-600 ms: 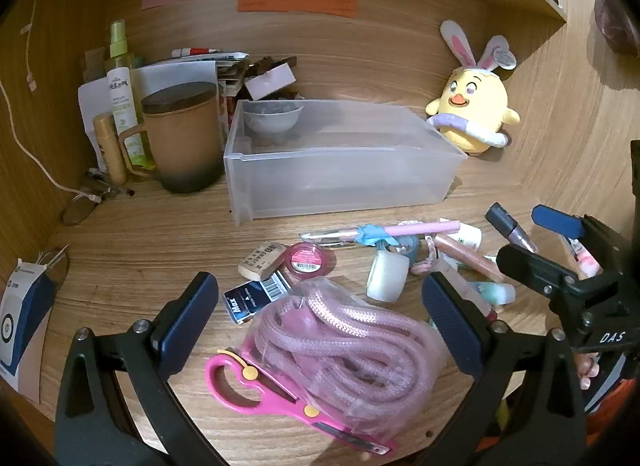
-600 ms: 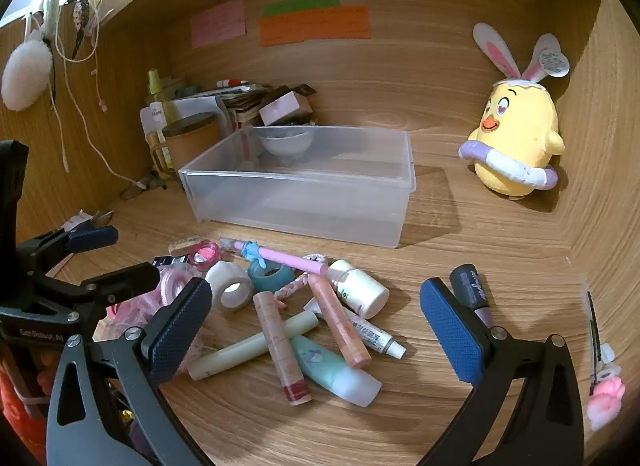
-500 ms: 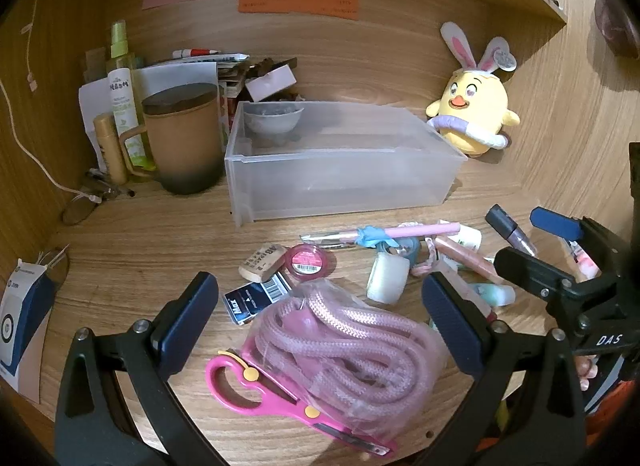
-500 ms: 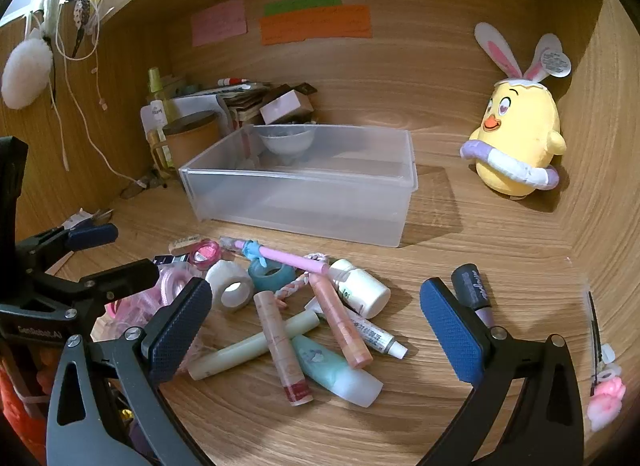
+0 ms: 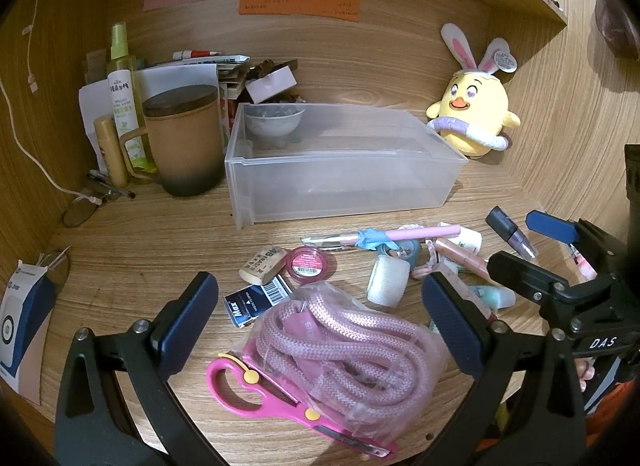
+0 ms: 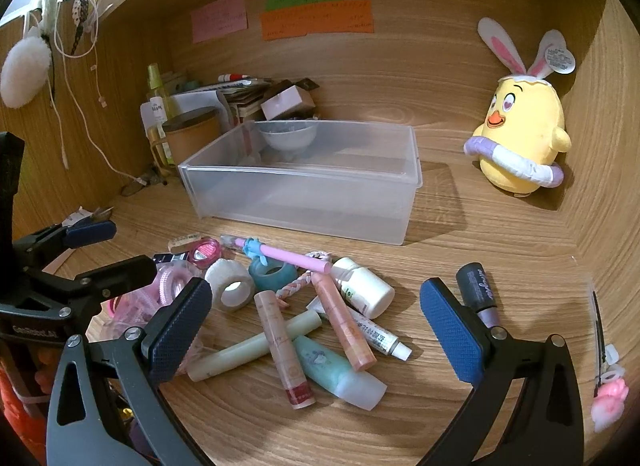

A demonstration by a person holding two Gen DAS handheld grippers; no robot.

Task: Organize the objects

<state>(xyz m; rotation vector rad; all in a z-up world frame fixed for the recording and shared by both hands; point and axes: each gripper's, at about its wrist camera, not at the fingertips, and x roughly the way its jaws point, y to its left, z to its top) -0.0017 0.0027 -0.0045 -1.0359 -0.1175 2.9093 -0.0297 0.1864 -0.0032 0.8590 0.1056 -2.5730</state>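
A clear plastic bin [image 5: 344, 185] [image 6: 304, 197] stands open and hollow in the middle of the wooden desk. In front of it lies a scatter of small items. My left gripper [image 5: 320, 322] is open above a bagged pink rope [image 5: 344, 346] and pink scissors [image 5: 256, 390], touching neither. Beyond them are an eraser [image 5: 262, 264], a pink compact [image 5: 309, 264] and a white tape roll [image 5: 388, 280]. My right gripper [image 6: 316, 326] is open over a pile of cosmetic tubes [image 6: 280, 346], a white bottle [image 6: 364, 286] and a pink pen [image 6: 288, 256].
A yellow plush chick [image 6: 520, 141] sits at the back right. A brown mug [image 5: 184, 141], a spray bottle [image 5: 124, 93] and stacked papers crowd the back left, with a small bowl [image 5: 274, 121] behind the bin. A dark tube [image 6: 478, 290] lies apart on the right.
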